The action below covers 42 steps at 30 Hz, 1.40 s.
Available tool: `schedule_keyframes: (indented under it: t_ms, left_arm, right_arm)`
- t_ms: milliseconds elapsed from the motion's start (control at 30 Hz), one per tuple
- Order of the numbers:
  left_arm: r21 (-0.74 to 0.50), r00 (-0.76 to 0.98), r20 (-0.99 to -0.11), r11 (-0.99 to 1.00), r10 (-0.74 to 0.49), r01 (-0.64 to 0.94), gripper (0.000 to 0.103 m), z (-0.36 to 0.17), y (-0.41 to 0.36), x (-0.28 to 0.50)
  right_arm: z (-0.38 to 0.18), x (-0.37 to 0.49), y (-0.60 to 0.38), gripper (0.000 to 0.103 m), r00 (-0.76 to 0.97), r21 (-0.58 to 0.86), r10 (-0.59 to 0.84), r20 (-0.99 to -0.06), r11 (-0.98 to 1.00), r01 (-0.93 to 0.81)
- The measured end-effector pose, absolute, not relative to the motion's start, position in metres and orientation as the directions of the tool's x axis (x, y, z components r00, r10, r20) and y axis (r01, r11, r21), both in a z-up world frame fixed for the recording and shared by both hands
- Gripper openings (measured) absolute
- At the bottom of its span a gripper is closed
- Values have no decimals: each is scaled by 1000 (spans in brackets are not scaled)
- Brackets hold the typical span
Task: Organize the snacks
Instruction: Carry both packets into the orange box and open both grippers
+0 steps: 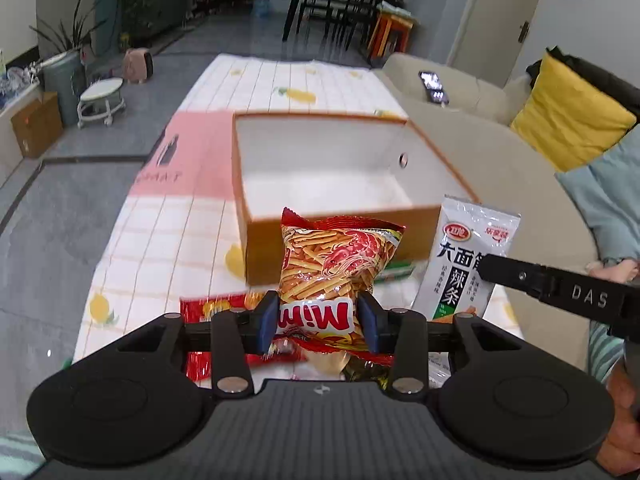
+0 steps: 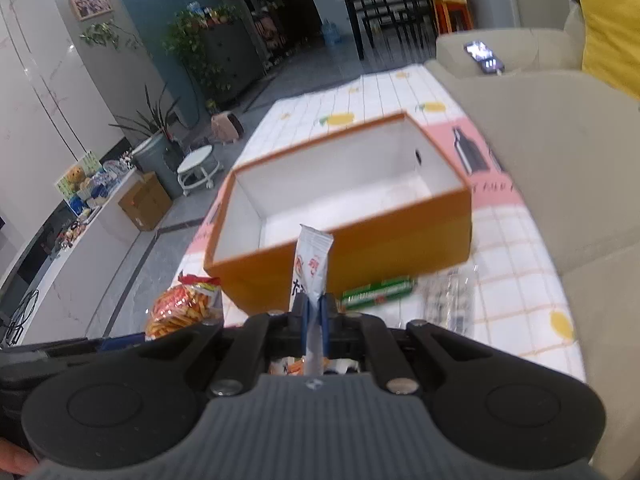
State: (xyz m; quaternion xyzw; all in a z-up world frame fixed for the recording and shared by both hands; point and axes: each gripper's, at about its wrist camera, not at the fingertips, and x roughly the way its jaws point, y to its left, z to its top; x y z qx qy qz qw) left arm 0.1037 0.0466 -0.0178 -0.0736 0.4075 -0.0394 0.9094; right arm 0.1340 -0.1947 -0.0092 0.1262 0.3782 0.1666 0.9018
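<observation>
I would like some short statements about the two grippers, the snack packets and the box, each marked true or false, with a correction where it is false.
1. The left gripper holds a red bag of snack sticks. True.
2. The right gripper is open and holds nothing. False: it is shut on a thin white packet.
3. The orange box is already full of snacks. False: its white inside looks bare.
4. A green packet lies on the tablecloth beside the box. True.
5. A phone lies inside the box. False: it rests on the beige sofa.
</observation>
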Motion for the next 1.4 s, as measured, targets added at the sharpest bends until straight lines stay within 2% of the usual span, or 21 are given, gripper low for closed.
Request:
schedule_keyframes:
  t_ms: [433,667,833,1000,1167,1400]
  left_arm:
    - [-134,743,-659,990,-117,38,47,31,46,163]
    - [-80,716,-695,996,-74,26,47,19,47,219]
    - [-24,630,-776,999,-33,22,47,-14,46,260]
    - [50,525,-850,998,26,32,47,-51,43,282]
    - [131,491,-869,985,61,109,47,-67,29,293]
    - [217,446,-887,960,119,176,47,-96,17,308]
  right_arm:
    - [52,187,-207,2,682,347,461,-567,885,-310]
    - [65,252,-186,2,693,317,466,-550,884,-343]
    - [40,303,-163,2,643,309,467,-607,884,-350]
    - [-12,343,-142,2,532,340,472,-703,880,-331]
    - [-62,373,-131,2,365,429,515,-775,854,-294]
    - [-94,395,-123,2,294,416,481,-826,872,-257]
